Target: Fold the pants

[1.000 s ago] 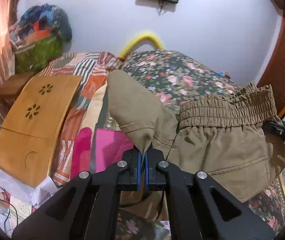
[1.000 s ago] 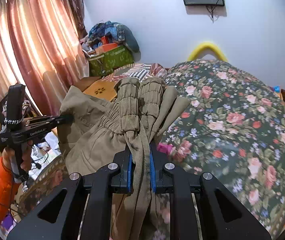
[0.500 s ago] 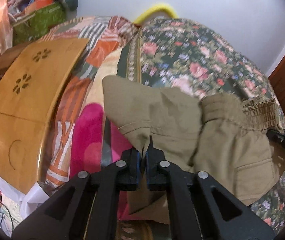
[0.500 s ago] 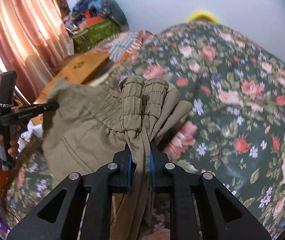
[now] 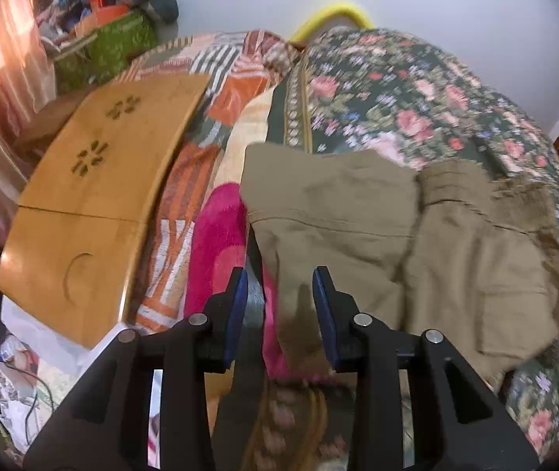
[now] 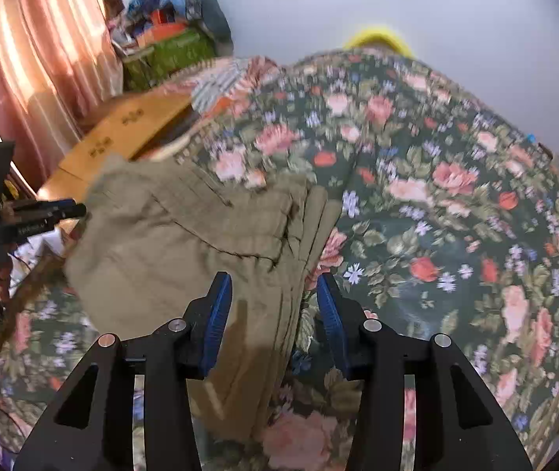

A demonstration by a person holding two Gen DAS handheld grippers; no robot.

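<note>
Now your left gripper and right gripper both gape wide, gripping nothing, above the folded khaki cotton pants lying on the floral bedspread.

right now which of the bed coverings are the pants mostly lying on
The khaki pants lie mostly on the dark green floral bedspread, with roses. The orange striped patchwork quilt lies further left by the wooden board, and the pink blanket only meets their left edge.
</note>
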